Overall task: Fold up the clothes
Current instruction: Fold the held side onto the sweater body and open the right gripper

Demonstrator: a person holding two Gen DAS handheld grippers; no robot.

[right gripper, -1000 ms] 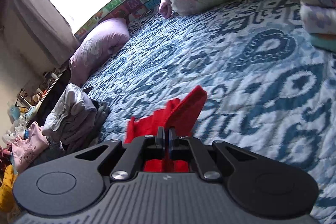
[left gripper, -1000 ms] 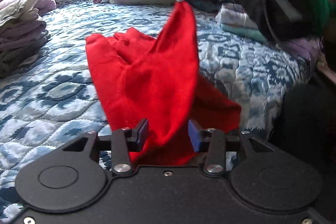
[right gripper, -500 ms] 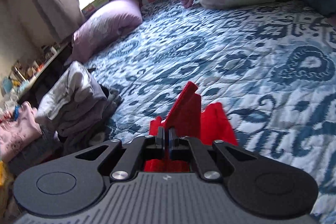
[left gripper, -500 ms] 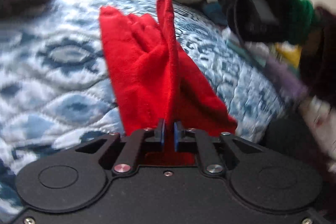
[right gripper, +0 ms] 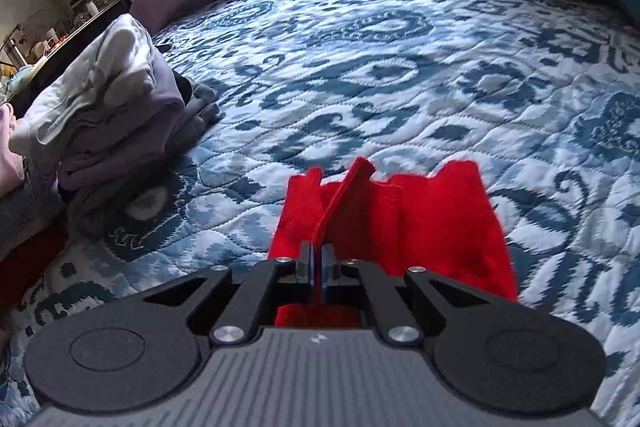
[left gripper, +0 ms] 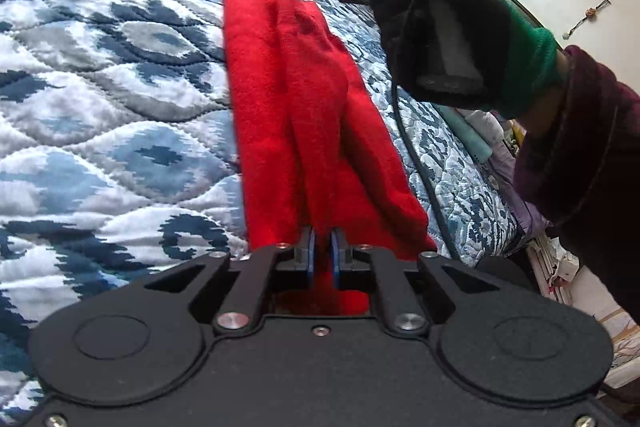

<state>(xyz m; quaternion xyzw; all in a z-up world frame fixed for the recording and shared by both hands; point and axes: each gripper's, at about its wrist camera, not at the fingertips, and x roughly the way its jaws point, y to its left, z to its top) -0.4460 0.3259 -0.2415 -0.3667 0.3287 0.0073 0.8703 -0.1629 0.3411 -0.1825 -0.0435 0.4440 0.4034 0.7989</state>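
So both tools are clamped on the red garment (left gripper: 304, 115), left tool (left gripper: 322, 259) pinching one end and right tool (right gripper: 319, 269) the other, and it's stretched out long near the edge of the blue patterned bed (right gripper: 400, 67), folded clothes pile (right gripper: 108, 107) off by the side edge.

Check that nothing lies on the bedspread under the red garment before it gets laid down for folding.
Nothing visible does. Both claws, left and right, are shut on the red garment, and the blue patterned bedspread around it is bare. The stack of folded clothes sits well off to the side. The quilt directly beneath the cloth is hidden.
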